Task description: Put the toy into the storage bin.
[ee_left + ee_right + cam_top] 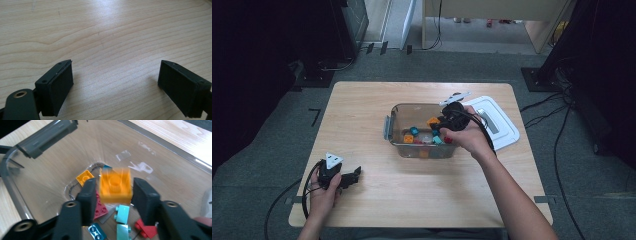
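The left gripper (343,178) is resting on the light wooden table (362,107), jaws wide apart and empty. The right gripper (113,195), jaws apart, is letting a blurred orange plastic brick (115,185) drop inside the clear plastic container (398,111); it may be bouncing out.

this looks like a lab or recording room, not a home. a small wooden table (362,110) stands alone on grey carpet (257,165), black tape marks (315,116) beside it at the left. cables (557,150) trail over the floor at the right, and dark equipment stands (537,77) fill the upper corners.
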`<action>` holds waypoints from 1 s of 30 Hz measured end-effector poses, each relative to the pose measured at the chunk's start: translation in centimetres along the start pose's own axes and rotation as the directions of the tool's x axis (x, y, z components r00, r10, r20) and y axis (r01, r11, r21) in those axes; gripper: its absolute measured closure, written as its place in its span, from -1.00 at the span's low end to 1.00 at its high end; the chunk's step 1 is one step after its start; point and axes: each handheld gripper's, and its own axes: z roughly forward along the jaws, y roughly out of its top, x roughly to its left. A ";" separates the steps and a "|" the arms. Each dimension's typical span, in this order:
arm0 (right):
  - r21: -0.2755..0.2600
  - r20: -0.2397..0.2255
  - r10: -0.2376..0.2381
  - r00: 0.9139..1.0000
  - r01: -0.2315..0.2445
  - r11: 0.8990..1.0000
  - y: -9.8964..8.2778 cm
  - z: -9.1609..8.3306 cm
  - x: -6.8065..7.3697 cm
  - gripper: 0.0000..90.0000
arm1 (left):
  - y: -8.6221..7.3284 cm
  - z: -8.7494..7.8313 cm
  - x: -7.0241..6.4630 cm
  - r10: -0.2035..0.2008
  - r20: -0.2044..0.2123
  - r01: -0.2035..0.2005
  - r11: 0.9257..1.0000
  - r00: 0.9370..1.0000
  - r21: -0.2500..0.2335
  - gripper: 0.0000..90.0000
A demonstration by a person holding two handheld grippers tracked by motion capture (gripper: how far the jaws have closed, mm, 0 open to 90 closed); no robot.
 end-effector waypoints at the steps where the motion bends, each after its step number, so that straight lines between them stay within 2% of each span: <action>1: -0.001 -0.006 0.001 1.000 -0.001 1.000 0.0 0.0 0.1 0.09 | 0.0 0.0 0.0 0.000 0.000 0.000 1.000 1.000 0.000 -0.72; 10: -0.043 0.006 -0.024 1.000 0.024 0.999 -0.1 -0.9 0.0 -0.15 | 0.0 0.0 0.0 0.000 -0.001 0.000 1.000 1.000 0.000 -0.72; 14: -0.060 -0.003 -0.059 0.998 0.059 0.996 -0.2 -1.4 0.1 -0.28 | 0.0 0.0 0.0 0.001 -0.001 -0.001 1.000 1.000 0.000 -0.72; 16: -0.070 -0.022 -0.058 0.998 0.056 0.996 -0.2 -1.6 0.0 -0.40 | 0.0 0.0 0.0 0.001 -0.001 -0.001 1.000 1.000 0.000 -0.72; 18: -0.082 -0.031 -0.051 0.998 0.049 0.995 -0.2 -1.9 0.0 -0.44 | 0.0 0.0 0.0 0.000 -0.001 0.000 1.000 1.000 0.000 -0.72; 24: -0.142 0.001 -0.074 0.997 0.073 0.987 -0.2 -3.1 -0.5 -0.58 | 0.0 0.0 0.0 0.000 -0.001 0.000 1.000 1.000 0.000 -0.72; 30: -0.163 0.021 -0.057 0.998 0.060 0.985 -0.5 -4.0 -1.3 -0.57 | 0.0 0.0 0.0 0.000 -0.001 0.000 1.000 1.000 0.000 -0.72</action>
